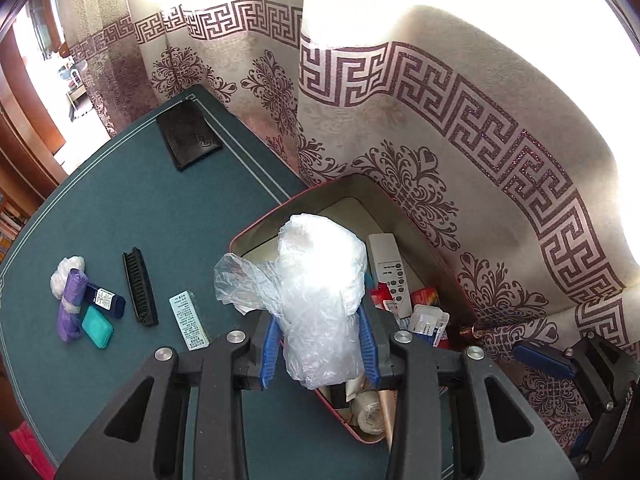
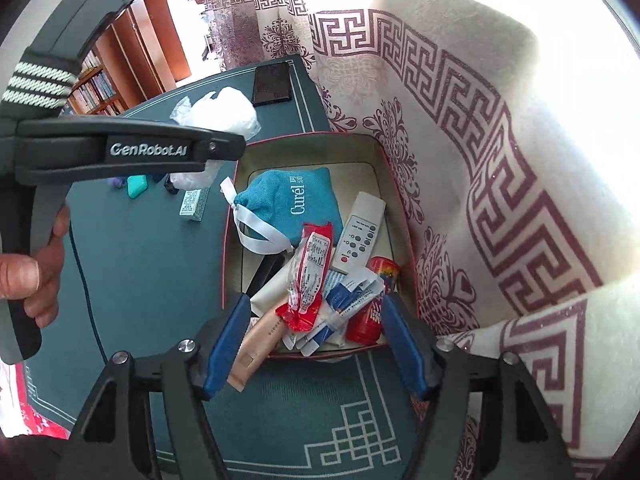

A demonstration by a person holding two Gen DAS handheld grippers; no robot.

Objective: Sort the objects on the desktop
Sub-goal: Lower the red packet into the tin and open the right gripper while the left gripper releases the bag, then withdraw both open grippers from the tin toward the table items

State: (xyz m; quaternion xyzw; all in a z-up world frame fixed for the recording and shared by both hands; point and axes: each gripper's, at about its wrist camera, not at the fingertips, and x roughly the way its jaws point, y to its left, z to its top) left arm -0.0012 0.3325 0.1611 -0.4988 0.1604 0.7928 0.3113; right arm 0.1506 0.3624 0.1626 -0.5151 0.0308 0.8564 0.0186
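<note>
Left gripper (image 1: 320, 344) is clamping a crumpled clear plastic bag (image 1: 320, 292) over the red-rimmed box (image 1: 256, 232) at the tabletop's edge.
Right gripper (image 2: 316, 344), jaws apart and empty, is pointing steeply down over the same box (image 2: 304, 138); a teal pouch (image 2: 292, 196) inside reads "Curél", the other gripper's arm "GenRobot.AI".

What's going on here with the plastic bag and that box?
A person is sorting desk items into a box. The left hand-held gripper holds a crumpled clear plastic bag over it. The right hand-held gripper hangs open and empty above the box. A comb and small cases remain on the green table.
</note>
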